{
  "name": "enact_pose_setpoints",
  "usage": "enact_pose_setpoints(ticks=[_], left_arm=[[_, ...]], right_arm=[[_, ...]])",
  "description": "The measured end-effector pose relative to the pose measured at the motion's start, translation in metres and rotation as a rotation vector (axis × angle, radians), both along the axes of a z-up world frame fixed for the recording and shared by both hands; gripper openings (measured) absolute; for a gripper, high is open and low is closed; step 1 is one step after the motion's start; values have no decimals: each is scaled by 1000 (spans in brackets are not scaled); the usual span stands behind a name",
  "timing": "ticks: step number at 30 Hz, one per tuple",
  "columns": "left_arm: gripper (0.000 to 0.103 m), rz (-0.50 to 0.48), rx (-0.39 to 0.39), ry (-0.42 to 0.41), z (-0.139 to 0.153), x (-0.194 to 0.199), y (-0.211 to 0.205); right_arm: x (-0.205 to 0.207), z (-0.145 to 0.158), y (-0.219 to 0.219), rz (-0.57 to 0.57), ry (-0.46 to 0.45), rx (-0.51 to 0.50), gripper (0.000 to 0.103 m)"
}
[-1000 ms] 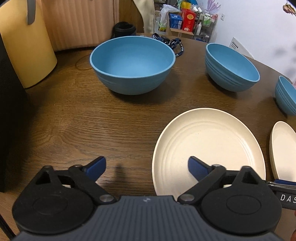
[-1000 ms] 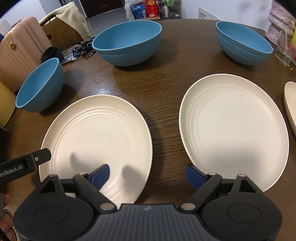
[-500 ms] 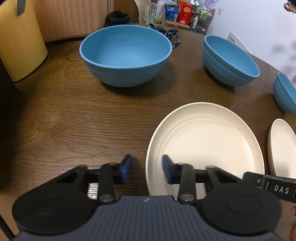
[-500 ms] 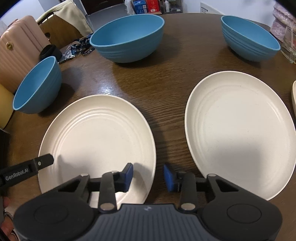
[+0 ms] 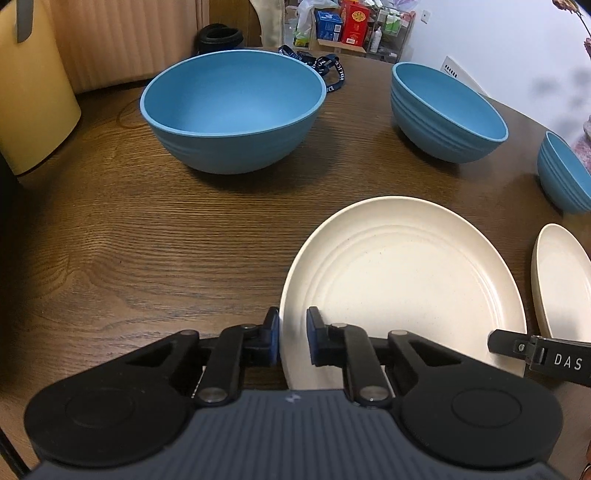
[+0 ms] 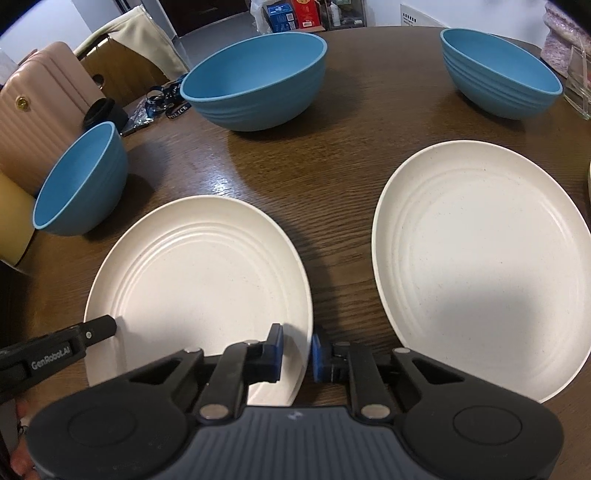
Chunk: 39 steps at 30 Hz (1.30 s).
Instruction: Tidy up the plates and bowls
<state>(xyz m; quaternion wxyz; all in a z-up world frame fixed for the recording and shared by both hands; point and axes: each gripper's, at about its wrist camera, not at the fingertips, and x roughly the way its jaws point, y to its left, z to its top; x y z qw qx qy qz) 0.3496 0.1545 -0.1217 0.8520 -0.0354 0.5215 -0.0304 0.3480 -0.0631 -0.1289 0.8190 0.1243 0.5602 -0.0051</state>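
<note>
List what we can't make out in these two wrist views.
- Left wrist view: the small blue bowl and the second plate are both cut off by the right edge.
- Right wrist view: the glass container is cut off by the right edge.
- Left wrist view: the print on the shelf boxes is too small to read.

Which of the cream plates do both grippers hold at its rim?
The left plate of the two whole plates in the right wrist view. The right gripper and left gripper pinch opposite sides of its rim. The other plate lies untouched.

Each gripper (image 5: 291, 341) (image 6: 297, 352): ribbed grey body, black linkage arms, silver pivot screws, blue pads (image 5: 273, 336).
</note>
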Motion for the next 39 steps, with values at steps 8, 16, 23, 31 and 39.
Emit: enact_pose_setpoints(ticks=[8, 16, 23, 31, 39], left_arm=[[16, 9, -12, -10, 1, -7, 6], [16, 12, -11, -49, 10, -17, 9], [16, 21, -23, -79, 19, -27, 18], [16, 62, -45, -103, 29, -43, 39], [16, 103, -39, -126, 32, -69, 58]], right_arm=[[-6, 3, -1, 16, -31, 21, 12], [-14, 7, 0, 33, -64, 36, 12], [-22, 14, 3, 53, -100, 54, 12], [-37, 26, 19, 119, -150, 61, 12], [-54, 35, 40, 181, -182, 60, 12]])
